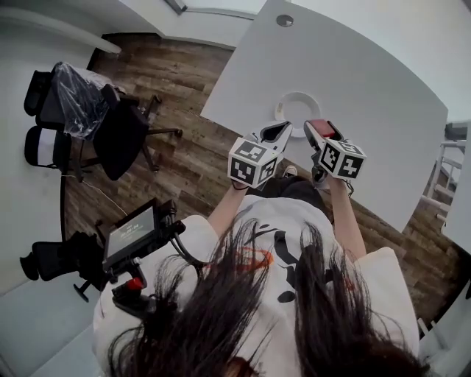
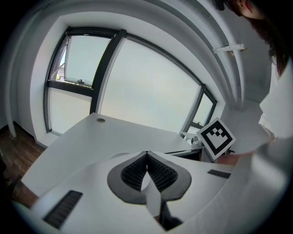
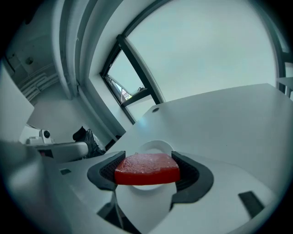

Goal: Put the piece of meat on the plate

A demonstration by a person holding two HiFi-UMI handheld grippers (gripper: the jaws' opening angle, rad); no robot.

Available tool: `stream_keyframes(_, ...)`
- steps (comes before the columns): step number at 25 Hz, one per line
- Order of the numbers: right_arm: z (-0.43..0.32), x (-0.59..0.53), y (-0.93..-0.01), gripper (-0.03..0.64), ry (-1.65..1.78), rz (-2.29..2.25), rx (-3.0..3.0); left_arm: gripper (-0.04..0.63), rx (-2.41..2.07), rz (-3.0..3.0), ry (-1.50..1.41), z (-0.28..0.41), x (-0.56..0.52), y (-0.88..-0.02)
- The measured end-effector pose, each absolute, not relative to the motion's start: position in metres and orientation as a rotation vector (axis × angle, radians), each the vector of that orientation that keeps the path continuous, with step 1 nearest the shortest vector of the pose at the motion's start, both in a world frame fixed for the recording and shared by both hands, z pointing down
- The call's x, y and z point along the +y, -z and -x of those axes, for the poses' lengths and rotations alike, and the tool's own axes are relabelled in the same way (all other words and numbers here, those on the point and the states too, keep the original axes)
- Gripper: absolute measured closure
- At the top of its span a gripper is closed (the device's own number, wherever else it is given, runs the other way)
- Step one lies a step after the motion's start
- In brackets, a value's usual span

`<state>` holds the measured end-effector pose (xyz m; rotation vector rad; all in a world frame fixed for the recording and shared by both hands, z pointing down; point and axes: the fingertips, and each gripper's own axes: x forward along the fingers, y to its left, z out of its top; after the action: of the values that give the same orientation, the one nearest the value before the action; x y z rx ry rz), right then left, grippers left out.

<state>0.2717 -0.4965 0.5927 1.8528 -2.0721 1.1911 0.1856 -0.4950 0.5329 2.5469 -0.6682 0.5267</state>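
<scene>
A red piece of meat [image 3: 147, 168] is clamped between the dark pads of my right gripper [image 3: 147, 170]; in the head view the meat [image 1: 322, 128] shows at the tip of the right gripper [image 1: 318, 132]. A white round plate [image 1: 298, 107] rests on the white table [image 1: 368, 88] just beyond both grippers; its rim [image 3: 155, 147] peeks out behind the meat. My left gripper [image 1: 278, 134] hangs beside the right one, near the plate's edge. Its pads [image 2: 158, 176] meet at the tips with nothing between them [image 2: 147, 163].
The table's near edge runs diagonally above a wood floor [image 1: 184, 147]. Black office chairs [image 1: 81, 110] stand to the left. A cable hole [image 1: 285, 20] sits at the table's far side. Large windows [image 2: 137, 87] lie beyond the table.
</scene>
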Motion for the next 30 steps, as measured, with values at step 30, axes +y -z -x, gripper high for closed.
stream_keyframes(30,-0.259,-0.538,-0.664,0.294,-0.642,-1.429,-1.798,0.590,-0.412,-2.523,-0.660,-0.216,-0.576,-0.568)
